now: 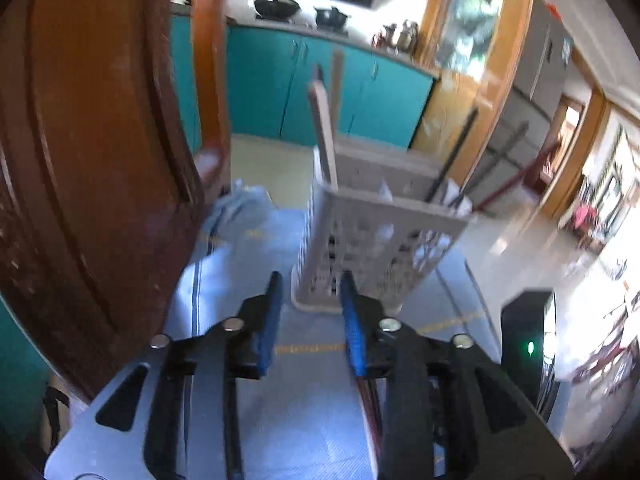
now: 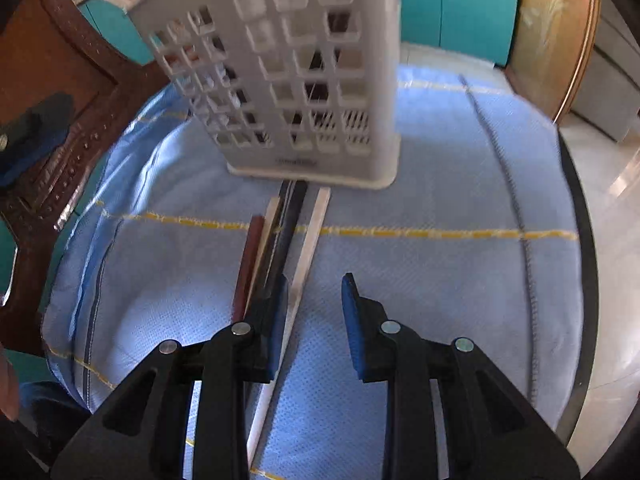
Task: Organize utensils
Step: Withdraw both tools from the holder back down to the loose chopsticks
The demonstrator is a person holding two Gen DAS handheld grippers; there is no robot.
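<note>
1. The basket [image 2: 288, 80] stands up so sticks can drop in.
2. More sticks [image 2: 280, 248] lie just in front of the basket.
3. Left tongs [image 1: 310, 284] and right tongs [image 2: 316, 284] are open, holding nothing.

The white slotted basket [image 2: 304, 80] stands ahead on the blue cloth [image 2: 440, 280], blocking the way forward, with loose chopsticks [image 2: 280, 248] lying before its base and a wooden chair back [image 1: 100, 160] crowding the left, while bare cloth lies open to the right.

Grey lattice holder [image 2: 288, 72], pale blue cloth [image 2: 420, 280] with yellow stripes
</note>
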